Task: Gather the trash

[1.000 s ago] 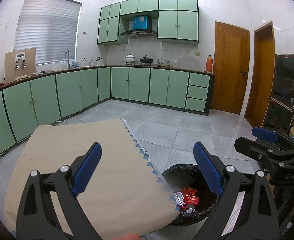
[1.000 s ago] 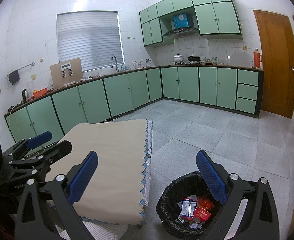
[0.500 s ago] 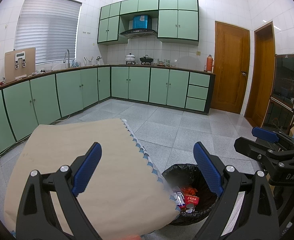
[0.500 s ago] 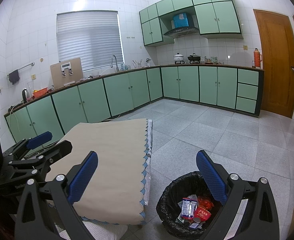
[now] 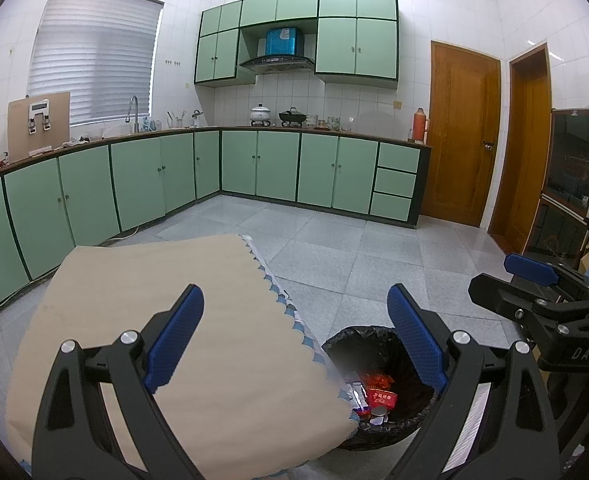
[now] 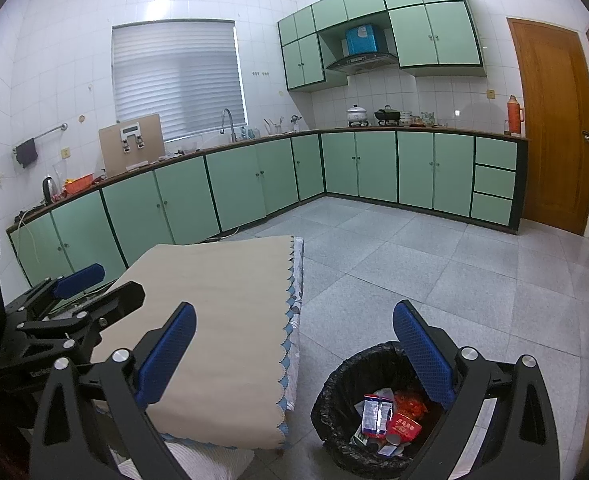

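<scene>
1. Both the left tongs [image 5: 294, 336] and the right tongs [image 6: 294, 354] are seen spread wide with nothing between them.
2. Crumpled red and white wrappers [image 6: 390, 418] are found in the round black-lined bin [image 6: 336, 388] on the floor, just beside the beige-clothed counter [image 6: 230, 300].
3. Green cabinets [image 6: 374, 164] are seen along the far walls.

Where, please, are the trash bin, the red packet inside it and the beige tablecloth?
trash bin [image 6: 330, 392]: right wrist view, left rim.
red packet [image 6: 404, 428]: right wrist view, its face.
beige tablecloth [image 6: 230, 304]: right wrist view, bare top.
</scene>
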`<state>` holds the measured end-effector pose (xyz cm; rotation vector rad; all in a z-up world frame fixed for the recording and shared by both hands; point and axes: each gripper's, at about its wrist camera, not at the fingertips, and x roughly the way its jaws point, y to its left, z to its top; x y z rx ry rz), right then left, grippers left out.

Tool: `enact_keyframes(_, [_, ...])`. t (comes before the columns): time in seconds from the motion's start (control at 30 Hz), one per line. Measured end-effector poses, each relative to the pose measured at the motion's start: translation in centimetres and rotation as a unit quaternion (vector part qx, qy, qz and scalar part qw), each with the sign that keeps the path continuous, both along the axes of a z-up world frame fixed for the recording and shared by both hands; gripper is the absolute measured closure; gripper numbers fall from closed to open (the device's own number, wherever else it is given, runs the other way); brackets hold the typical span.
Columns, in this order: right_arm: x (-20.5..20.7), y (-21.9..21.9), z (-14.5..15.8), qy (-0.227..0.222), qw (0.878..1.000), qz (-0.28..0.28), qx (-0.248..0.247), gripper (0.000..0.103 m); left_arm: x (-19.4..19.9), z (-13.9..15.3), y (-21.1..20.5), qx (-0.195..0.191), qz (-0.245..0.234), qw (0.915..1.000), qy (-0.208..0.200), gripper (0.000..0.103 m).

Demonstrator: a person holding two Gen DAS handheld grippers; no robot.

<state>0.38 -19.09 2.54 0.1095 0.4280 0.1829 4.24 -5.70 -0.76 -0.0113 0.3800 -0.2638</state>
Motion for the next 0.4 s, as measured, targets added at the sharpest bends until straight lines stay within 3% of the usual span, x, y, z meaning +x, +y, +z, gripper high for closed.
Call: enact_keyframes(0.4, [0.33,-0.1,-0.1,0.003,1.0,-0.003,0.002,0.006,0.08,-0.31,0.11,0.002,0.001,1.0,0.004,0.011])
